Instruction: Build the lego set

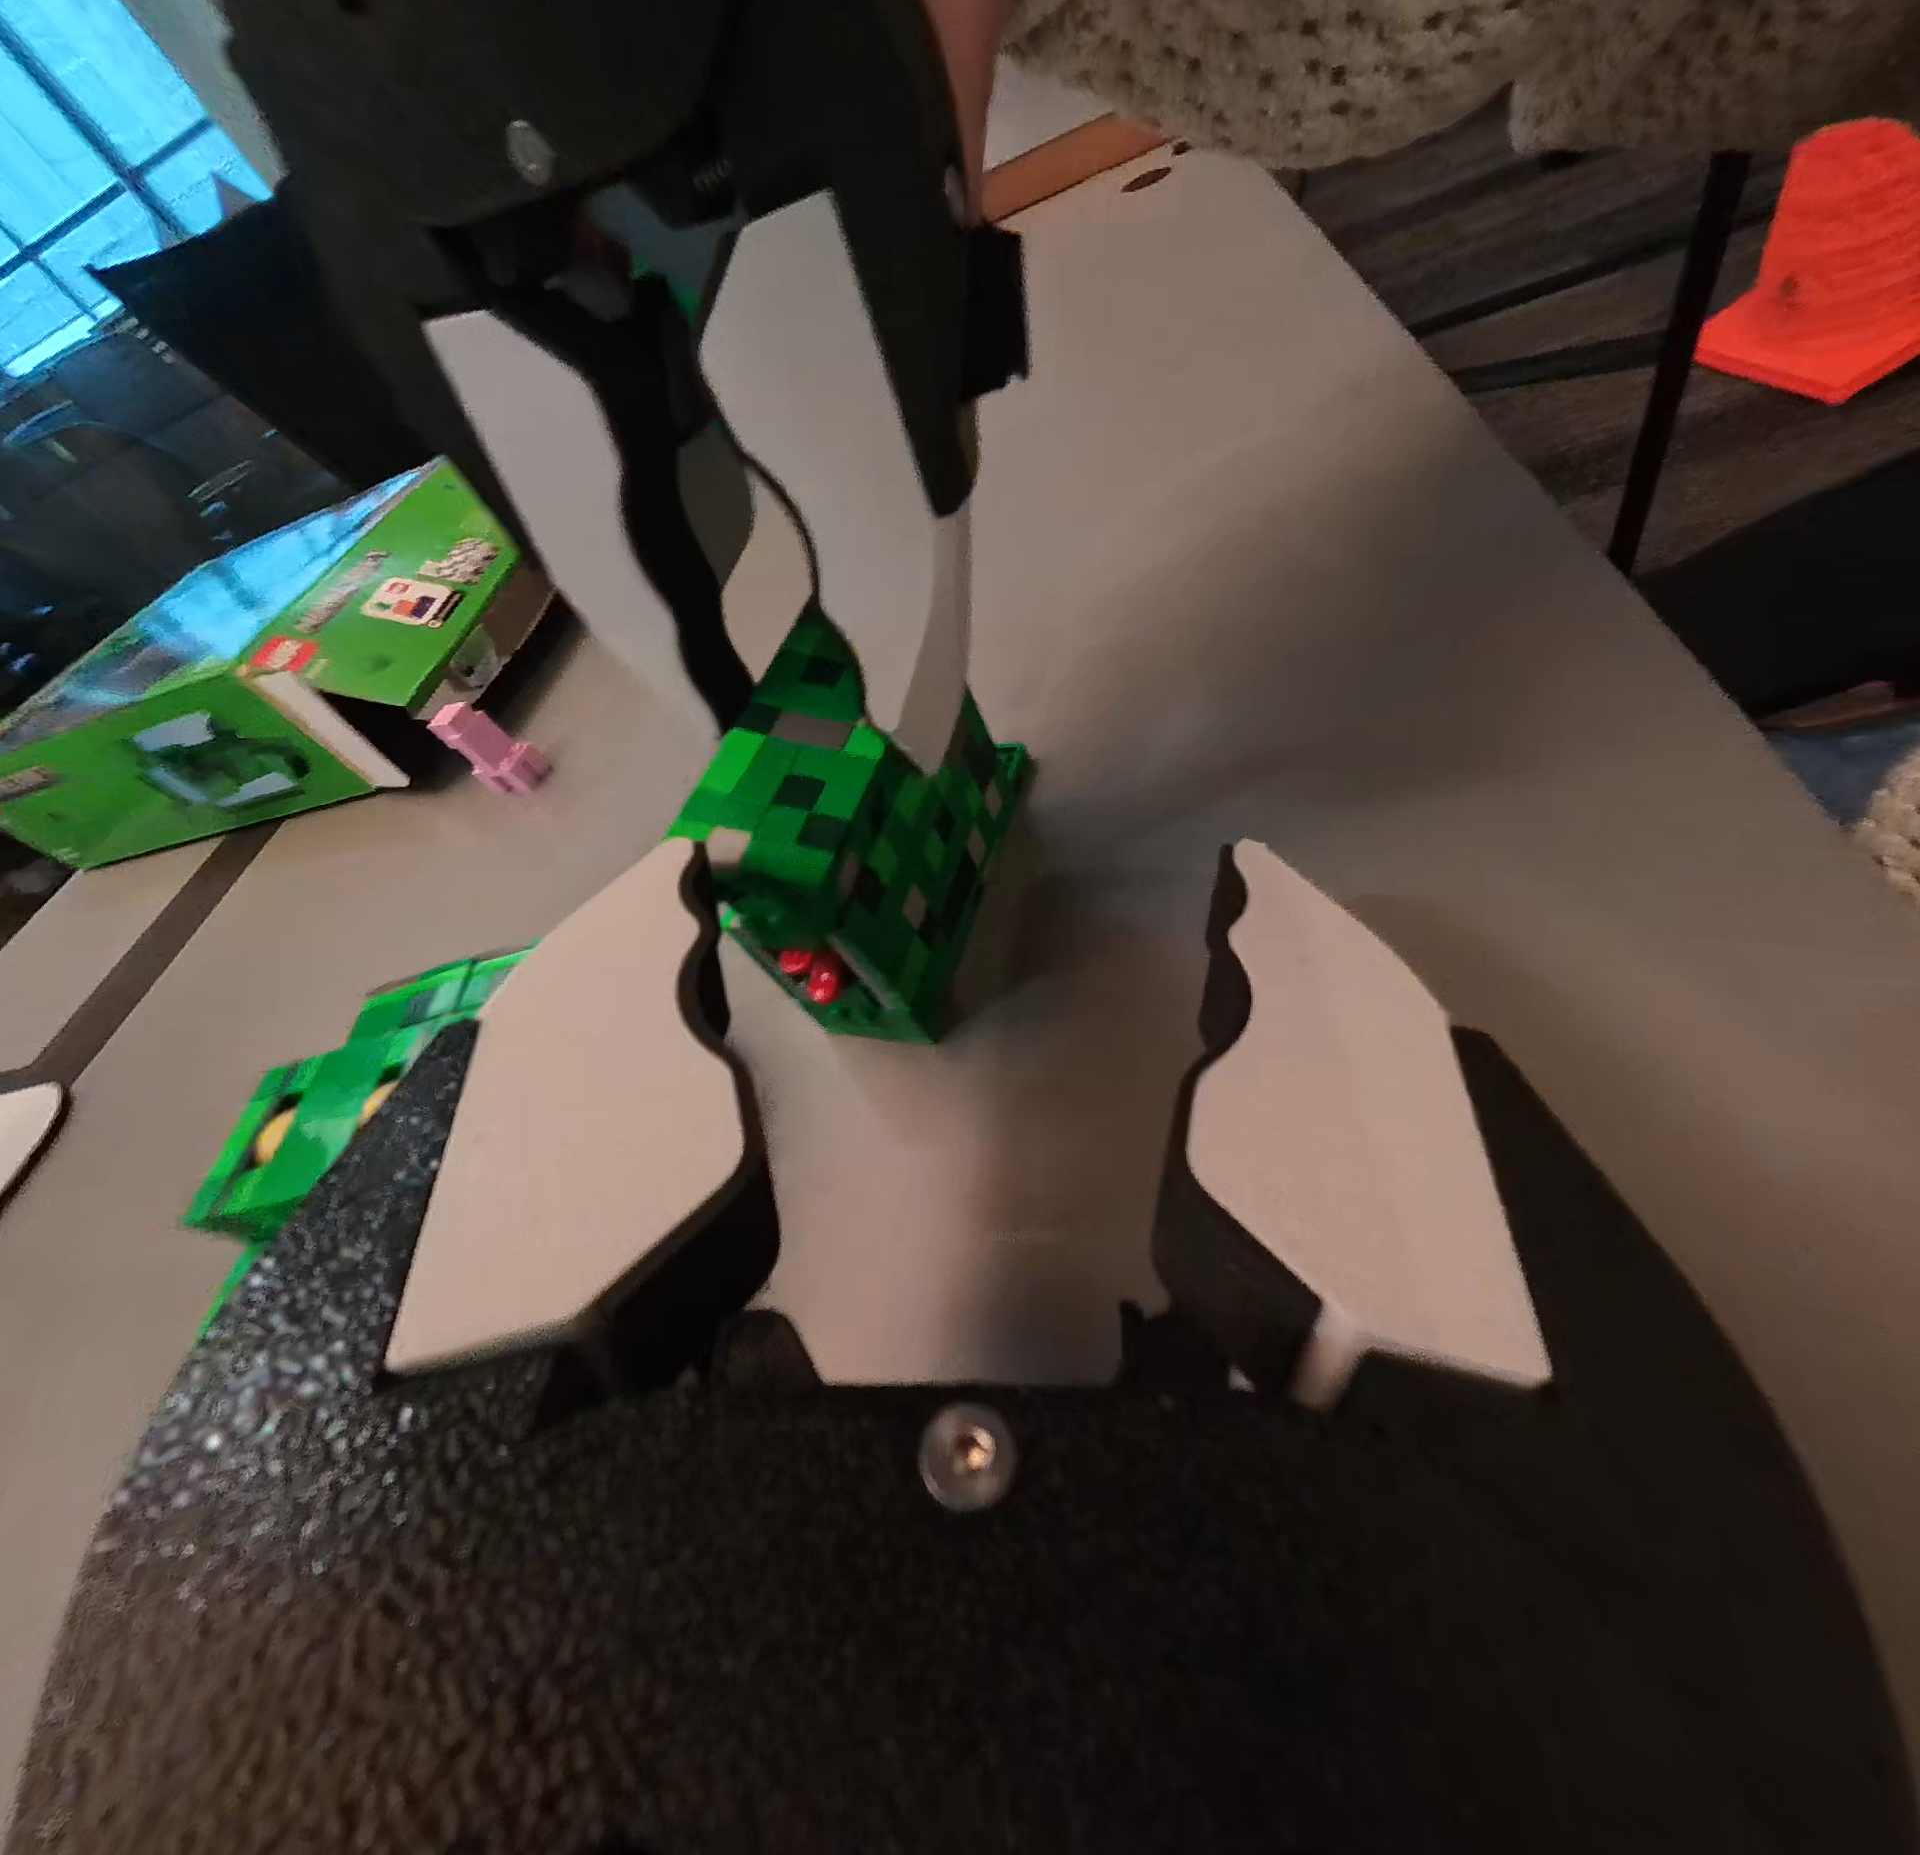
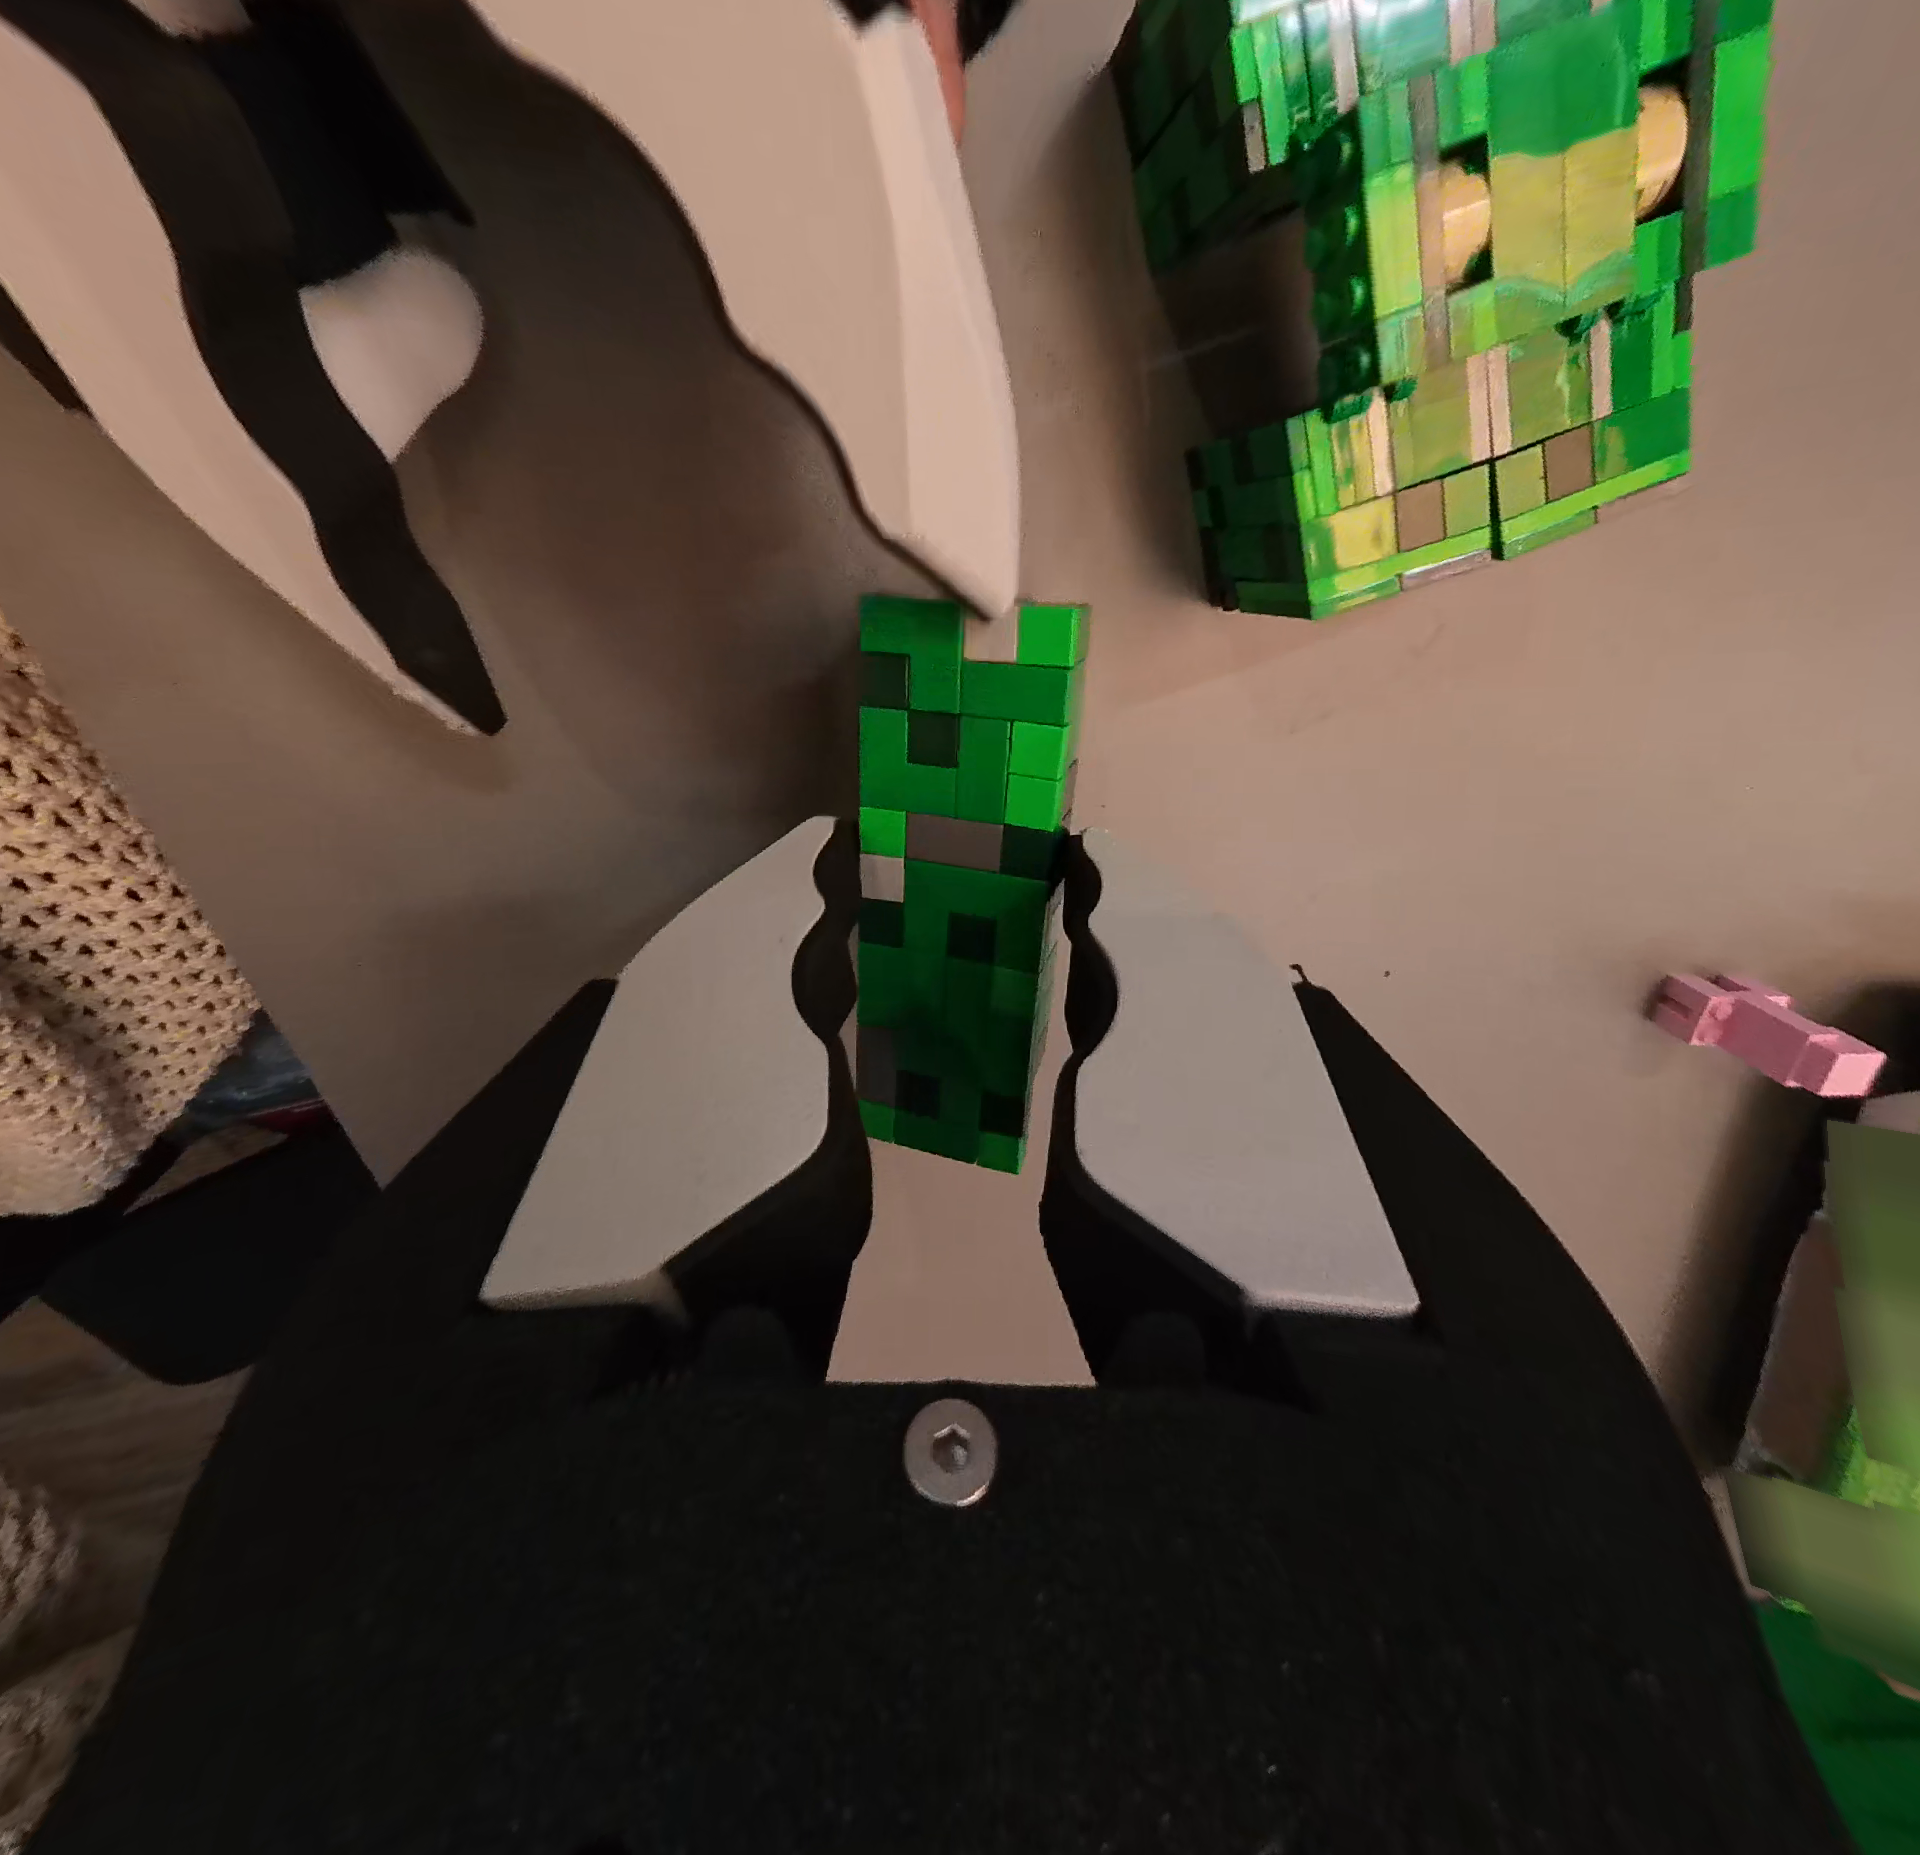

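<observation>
A tall green pixel-pattern Lego body [image 2: 961, 932] stands on the grey table [image 1: 1299, 662]. My right gripper [image 2: 956, 849] is shut on its sides. In the left wrist view the right gripper [image 1: 831, 725] comes down from above onto the same body [image 1: 894, 860], whose open lower end shows red pieces [image 1: 816, 969]. My left gripper [image 1: 961, 870] is open and empty, just in front of the body. In the right wrist view the left gripper [image 2: 727, 662] has one fingertip [image 2: 987, 590] touching the body's far end. A green Lego head [image 2: 1455, 278] lies apart on the table.
The green head also shows at the left of the left wrist view [image 1: 343, 1078]. A green Lego box [image 1: 239, 704] lies at the far left with a small pink Lego pig [image 1: 488, 745] beside it. An orange object [image 1: 1818, 267] sits off the table at the far right. My right fingertips sit around 5 cm from my left ones. It is some 7 cm from my left tips to the green Lego head [image 2: 1455, 278].
</observation>
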Tool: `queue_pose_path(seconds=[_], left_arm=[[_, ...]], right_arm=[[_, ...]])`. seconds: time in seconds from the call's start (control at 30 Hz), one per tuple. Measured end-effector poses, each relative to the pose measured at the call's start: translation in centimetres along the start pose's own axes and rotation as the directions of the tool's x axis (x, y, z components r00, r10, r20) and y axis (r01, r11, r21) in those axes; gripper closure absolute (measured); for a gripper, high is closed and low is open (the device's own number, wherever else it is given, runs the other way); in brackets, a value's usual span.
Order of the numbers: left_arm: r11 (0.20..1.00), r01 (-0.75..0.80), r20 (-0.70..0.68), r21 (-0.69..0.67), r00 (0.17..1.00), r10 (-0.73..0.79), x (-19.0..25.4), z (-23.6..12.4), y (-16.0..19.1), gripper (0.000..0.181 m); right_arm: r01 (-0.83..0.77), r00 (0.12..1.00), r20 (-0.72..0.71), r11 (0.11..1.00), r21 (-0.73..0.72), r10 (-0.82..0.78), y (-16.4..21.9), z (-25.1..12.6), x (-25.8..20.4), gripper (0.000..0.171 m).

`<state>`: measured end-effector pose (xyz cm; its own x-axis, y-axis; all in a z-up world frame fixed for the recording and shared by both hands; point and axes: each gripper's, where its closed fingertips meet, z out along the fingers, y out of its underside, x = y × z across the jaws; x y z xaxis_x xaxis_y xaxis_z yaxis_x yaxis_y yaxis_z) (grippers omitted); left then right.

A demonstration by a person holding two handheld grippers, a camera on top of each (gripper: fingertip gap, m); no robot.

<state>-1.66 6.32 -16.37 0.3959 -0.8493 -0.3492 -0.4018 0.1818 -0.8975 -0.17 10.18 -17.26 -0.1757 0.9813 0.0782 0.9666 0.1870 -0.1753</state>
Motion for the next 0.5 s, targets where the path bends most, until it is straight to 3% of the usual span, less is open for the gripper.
queue_pose_path(seconds=[0.27, 0.37, 0.5], left_arm=[[0.979, 0.173, 0.048, -0.103, 0.984, -0.169, -1.4, 0.3, 1.7, 0.107], [0.968, 0.217, 0.112, -0.123, 0.973, -0.204, -2.2, 0.7, 1.8, 0.125], [0.948, 0.285, 0.117, -0.144, 0.956, -0.269, -2.3, 1.4, 1.7, 0.12]], right_arm=[[-0.05, 0.984, 0.174, 0.997, 0.06, 0.039, 0.0, -0.2, 0.1, 0.134], [-0.044, 0.977, 0.212, 0.997, 0.059, 0.031, 0.0, -0.2, 0.0, 0.134], [-0.027, 0.968, 0.249, 0.997, 0.071, 0.009, 0.0, -0.3, -0.1, 0.134]])
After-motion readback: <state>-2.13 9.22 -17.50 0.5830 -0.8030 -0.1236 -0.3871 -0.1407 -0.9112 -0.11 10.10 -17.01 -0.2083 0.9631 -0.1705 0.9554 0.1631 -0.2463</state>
